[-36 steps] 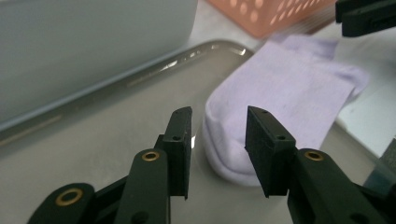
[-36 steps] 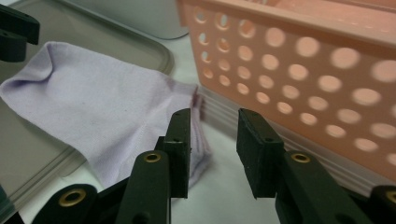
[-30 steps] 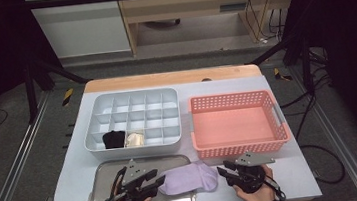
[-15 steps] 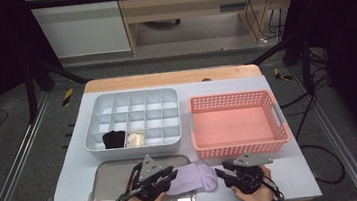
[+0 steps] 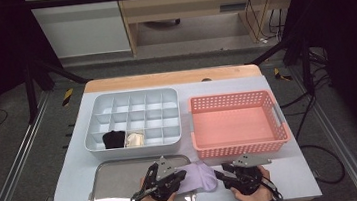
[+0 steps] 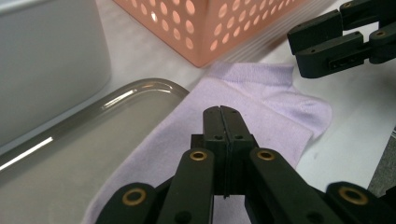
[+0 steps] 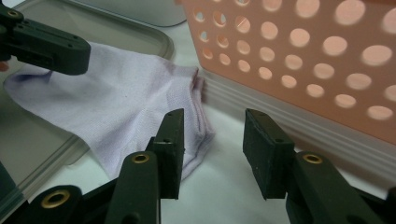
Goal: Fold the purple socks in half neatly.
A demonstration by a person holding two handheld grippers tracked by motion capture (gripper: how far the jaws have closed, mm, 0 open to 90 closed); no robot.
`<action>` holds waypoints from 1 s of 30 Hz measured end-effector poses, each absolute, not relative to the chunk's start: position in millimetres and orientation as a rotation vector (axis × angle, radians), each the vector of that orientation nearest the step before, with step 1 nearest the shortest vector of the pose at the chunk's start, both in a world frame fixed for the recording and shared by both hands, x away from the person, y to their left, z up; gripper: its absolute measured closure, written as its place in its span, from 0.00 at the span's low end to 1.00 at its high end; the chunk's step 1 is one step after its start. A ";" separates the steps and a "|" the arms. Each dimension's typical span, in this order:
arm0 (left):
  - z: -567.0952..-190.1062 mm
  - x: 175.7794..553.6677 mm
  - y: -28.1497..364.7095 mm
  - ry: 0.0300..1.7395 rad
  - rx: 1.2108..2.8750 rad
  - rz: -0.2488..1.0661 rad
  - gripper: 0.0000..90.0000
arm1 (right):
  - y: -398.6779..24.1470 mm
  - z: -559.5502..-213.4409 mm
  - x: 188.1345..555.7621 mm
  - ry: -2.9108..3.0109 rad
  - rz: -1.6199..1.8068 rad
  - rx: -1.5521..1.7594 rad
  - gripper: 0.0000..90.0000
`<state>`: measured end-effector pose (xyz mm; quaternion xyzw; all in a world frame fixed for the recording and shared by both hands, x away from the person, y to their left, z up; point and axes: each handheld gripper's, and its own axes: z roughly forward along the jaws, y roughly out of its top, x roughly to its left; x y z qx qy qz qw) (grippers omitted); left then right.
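Observation:
A lilac sock lies flat at the front of the table, partly on the metal tray and partly on the white mat. My left gripper rests over the sock's left part. Its jaws have just been closing and now meet, shut, with no cloth visible between the pads. My right gripper is at the sock's right end. It is open and has just been opening a little; one finger is over the sock's edge, the other over the bare mat.
A pink perforated basket stands just behind the right gripper, close to the sock. Behind the tray, a grey compartment box holds a black bundle and a cream bundle in its front row.
My left gripper has slid right across the tray onto the sock and its jaws have come together. The right gripper has stayed where it was.

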<state>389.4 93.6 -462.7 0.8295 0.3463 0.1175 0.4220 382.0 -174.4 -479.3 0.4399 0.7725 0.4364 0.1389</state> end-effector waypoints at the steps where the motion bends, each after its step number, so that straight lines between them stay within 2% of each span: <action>1: -463.2 389.2 93.3 0.863 2.082 0.292 0.99 | -174.2 -479.6 382.2 2.236 1.265 1.271 0.66; 10: -475.3 387.6 86.5 0.851 2.141 0.288 0.98 | -169.8 -484.5 384.5 2.257 1.277 1.291 0.66; 16: -475.4 386.9 86.7 0.847 2.146 0.290 0.98 | -164.0 -489.7 388.6 2.295 1.259 1.293 0.70; 22: -475.3 386.7 86.2 0.851 2.148 0.292 0.98 | -158.9 -489.9 388.6 2.315 1.228 1.255 0.90; 30: -471.9 386.4 80.3 0.846 2.162 0.280 0.96 | -159.1 -479.8 387.2 2.329 1.236 1.267 0.93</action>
